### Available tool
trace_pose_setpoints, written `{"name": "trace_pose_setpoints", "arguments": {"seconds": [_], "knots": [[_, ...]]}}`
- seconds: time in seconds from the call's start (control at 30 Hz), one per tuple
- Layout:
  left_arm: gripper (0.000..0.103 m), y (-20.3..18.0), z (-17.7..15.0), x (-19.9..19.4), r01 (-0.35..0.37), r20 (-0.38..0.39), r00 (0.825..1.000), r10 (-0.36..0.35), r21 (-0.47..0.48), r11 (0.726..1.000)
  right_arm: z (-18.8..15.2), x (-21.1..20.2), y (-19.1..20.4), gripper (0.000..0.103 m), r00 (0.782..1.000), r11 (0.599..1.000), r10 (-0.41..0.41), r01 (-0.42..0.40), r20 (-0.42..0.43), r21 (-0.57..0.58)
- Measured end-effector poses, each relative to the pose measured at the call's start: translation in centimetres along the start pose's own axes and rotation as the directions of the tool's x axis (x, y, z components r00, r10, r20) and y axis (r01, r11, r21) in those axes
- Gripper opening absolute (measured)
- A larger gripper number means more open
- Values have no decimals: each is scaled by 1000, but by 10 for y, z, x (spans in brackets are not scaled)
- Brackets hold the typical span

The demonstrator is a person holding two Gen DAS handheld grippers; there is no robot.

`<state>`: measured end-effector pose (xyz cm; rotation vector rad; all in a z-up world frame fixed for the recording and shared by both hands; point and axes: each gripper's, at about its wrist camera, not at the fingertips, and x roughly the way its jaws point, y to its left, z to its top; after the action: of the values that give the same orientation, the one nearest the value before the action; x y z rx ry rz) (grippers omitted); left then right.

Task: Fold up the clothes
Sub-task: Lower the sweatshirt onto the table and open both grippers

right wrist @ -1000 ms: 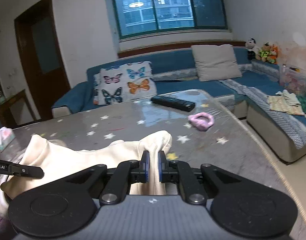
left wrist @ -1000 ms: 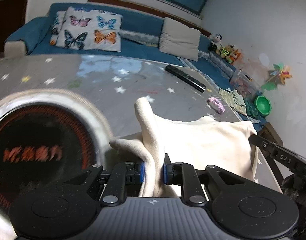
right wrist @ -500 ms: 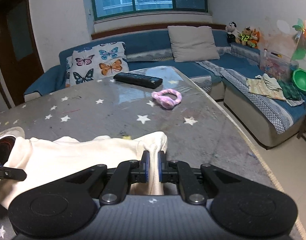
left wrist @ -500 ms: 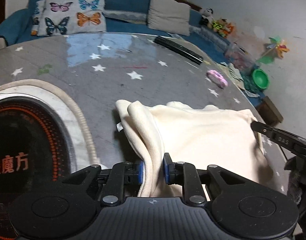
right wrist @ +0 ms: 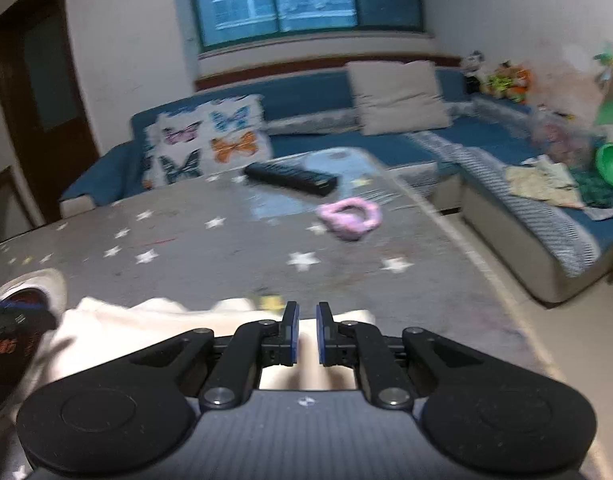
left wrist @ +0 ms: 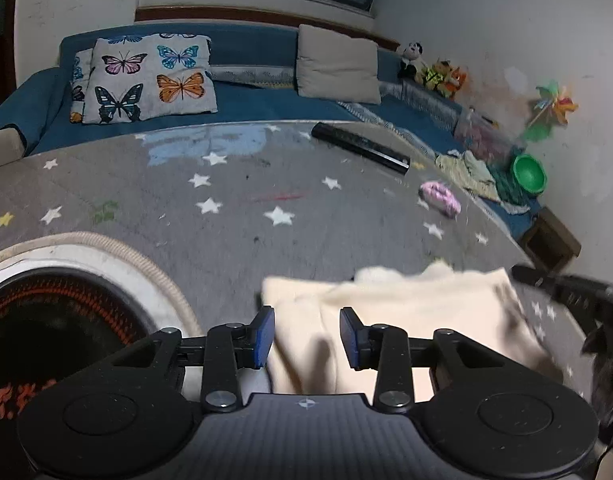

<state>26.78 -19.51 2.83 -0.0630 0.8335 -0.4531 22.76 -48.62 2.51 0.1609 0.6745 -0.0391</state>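
Between left tool [left wrist: 307,336] pads, garment [left wrist: 398,320]

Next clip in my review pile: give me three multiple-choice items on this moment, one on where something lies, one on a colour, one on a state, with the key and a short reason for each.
1. Where does the black remote lie?
A. On the sofa seat
B. On the star-patterned table, at its far end
C. On the floor

2. What colour is the garment under the tongs?
A. Cream
B. Navy
C. Red

3. How do the left tongs stand?
A. Shut on the garment
B. Shut on the pink hair tie
C. Open, pads apart over the garment

Key: B, since the remote rests on the tabletop near the sofa side, beyond the pink hair tie; A, as the cloth is pale cream in both wrist views; C, because a wide gap shows between the blue pads with the cloth lying flat below. The right tongs also show a narrow gap.
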Motion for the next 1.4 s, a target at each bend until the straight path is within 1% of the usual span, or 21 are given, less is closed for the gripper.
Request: {"name": "trace_pose_setpoints", "arguments": {"seconds": [0.03,0.13,0.27,0.3,0.4,0.47,0.57,0.63,0.67,0.73,0.9,1.03,1.23,1.27,1.3,1.4], "knots": [[33,-1,2,4,3,0,1000,-3,0,1000,0,6,3,9,1000,1000,5,-6,-9,-3],[32,-1,3,18,8,-10,1000,-8,4,1000,-2,22,11,9,1000,1000,11,-12,-29,-9],[30,-2,2,36,-20,-28,999,21,43,999,-6,37,15,10,999,1000,1,-2,-43,-20],[30,-2,2,39,-27,-34,999,28,51,998,-6,37,16,10,999,1000,0,-1,-40,-26],[30,-2,2,36,-20,-24,999,21,44,999,-5,29,17,13,1000,999,-3,2,-27,-36],[30,-7,3,29,-12,8,1000,12,48,999,-5,21,18,16,1000,999,-2,1,-10,-43],[30,-17,5,22,6,40,999,-9,63,998,-5,10,25,16,1000,998,27,-27,-1,-63],[30,-27,4,23,35,33,999,-38,86,996,-7,5,31,18,999,996,46,-46,-2,-82],[30,-31,3,26,44,26,999,-47,98,994,-8,5,36,22,999,994,54,-54,-7,-94],[30,-37,2,32,56,14,998,-58,117,992,-11,7,43,23,998,991,61,-63,-16,-119],[30,-41,4,52,56,-8,998,-55,114,992,-12,20,48,23,999,992,47,-49,-19,-120],[30,-42,4,58,46,-10,999,-45,130,990,-13,27,48,23,998,992,48,-52,-34,-111],[30,-40,3,50,45,-12,999,-44,116,992,-18,8,50,25,999,991,45,-48,-22,-125],[31,-41,2,46,40,-13,999,-39,117,992,-19,5,51,29,999,991,45,-47,-20,-127],[34,-41,-1,41,39,-13,999,-37,119,992,-19,1,51,35,999,990,44,-46,-18,-130],[36,-41,-10,25,34,-9,999,-33,127,991,-25,-11,51,38,999,990,42,-43,-14,-137]]}}
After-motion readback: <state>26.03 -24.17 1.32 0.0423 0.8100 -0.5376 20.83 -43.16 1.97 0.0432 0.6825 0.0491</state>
